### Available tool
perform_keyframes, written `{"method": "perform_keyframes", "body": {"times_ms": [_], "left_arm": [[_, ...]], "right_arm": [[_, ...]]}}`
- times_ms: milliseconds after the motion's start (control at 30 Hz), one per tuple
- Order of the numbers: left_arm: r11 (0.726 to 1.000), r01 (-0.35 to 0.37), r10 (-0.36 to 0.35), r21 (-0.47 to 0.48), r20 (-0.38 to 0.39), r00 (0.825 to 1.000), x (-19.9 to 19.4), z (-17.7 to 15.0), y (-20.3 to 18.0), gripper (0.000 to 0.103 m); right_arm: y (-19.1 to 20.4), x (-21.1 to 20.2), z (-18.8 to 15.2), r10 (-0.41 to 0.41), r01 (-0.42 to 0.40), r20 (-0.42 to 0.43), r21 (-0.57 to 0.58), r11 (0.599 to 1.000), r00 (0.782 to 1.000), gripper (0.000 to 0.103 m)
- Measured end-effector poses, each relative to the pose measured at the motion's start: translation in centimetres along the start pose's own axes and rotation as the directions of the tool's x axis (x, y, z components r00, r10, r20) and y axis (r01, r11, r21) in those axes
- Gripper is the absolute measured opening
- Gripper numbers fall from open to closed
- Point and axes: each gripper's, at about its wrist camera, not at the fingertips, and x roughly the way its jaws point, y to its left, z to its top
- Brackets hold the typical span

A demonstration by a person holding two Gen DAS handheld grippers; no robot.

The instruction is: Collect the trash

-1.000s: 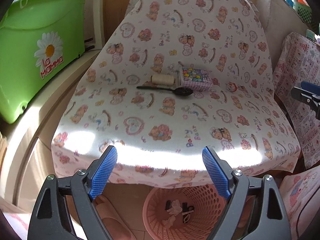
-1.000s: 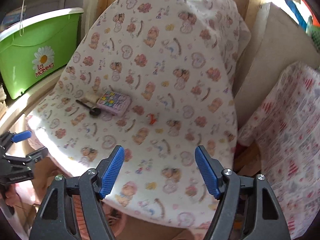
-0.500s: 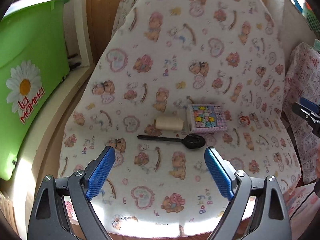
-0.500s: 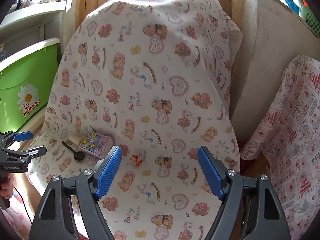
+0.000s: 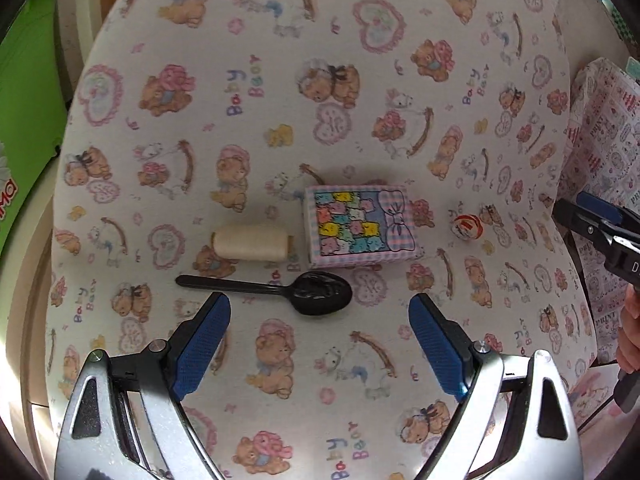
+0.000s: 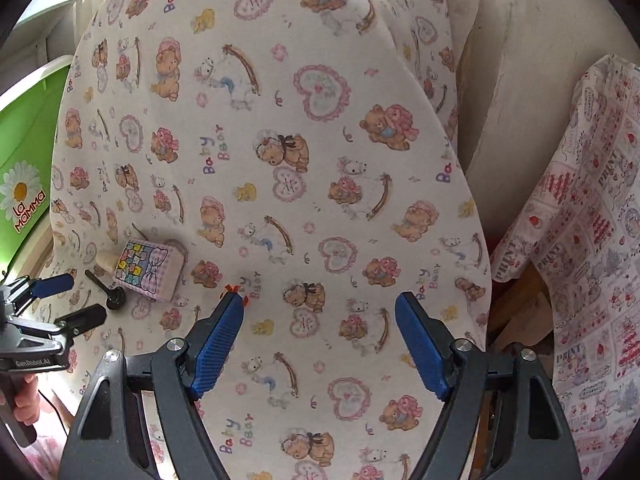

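Black plastic spoon (image 5: pixel 272 294) lies flat on the teddy-print cloth (image 5: pixel 360 80), handle pointing left, bowl right. Just behind it: cream thread spool (image 5: pixel 251 241) on its side and a pastel patchwork box (image 5: pixel 360 232), close beside each other but apart. Small red-and-white wrapper (image 5: pixel 466 226) sits right of the box, near it.

Left gripper (image 5: pixel 319 314) wide, nothing between the jaws; spoon sits just ahead of the tips. Half a second back the spoon was further up the view, and a second back a pink basket showed below the cloth edge; now the basket is out of view and the items fill the frame, so the gripper has closed in on them.

Right gripper (image 6: pixel 319 310) also wide and empty; the wrapper (image 6: pixel 236 292) now peeks out right at its left fingertip, earlier it was well ahead.

Reads as approach nearly done on both sides: left likely for the spoon, right for the wrapper. No grasp yet.
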Motion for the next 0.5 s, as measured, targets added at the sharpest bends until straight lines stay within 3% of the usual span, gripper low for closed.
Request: {"method": "perform_keyframes", "body": {"times_ms": [100,167,233,267,500], "left_arm": [[0.997,-0.062,0.063,0.036,-0.014,0.998,1.1,0.2,-0.7,0.088],[0.994,-0.099,0.1,0.057,-0.014,0.995,1.7,0.1,-1.1,0.079],[0.99,-0.123,0.124,0.063,-0.012,0.992,2.3,-0.1,-1.1,0.043],[0.989,-0.133,0.134,0.06,-0.013,0.991,2.5,-0.2,-1.0,0.035],[0.998,-0.069,0.068,0.015,0.049,0.996,0.1,0.1,0.1,0.034]], "right_arm": [[0.5,0.4,0.0,-0.002,0.002,-0.008,-0.008,1.0,1.0,0.08],[0.6,0.5,0.1,0.013,-0.013,-0.007,0.001,1.0,1.0,0.08],[0.4,0.5,0.3,0.035,-0.035,-0.009,0.019,0.999,0.999,0.08],[0.3,0.5,0.4,0.041,-0.041,-0.01,0.028,0.999,0.999,0.08],[-0.2,0.3,1.0,0.042,-0.042,0.003,0.054,0.998,0.999,0.08]]}}
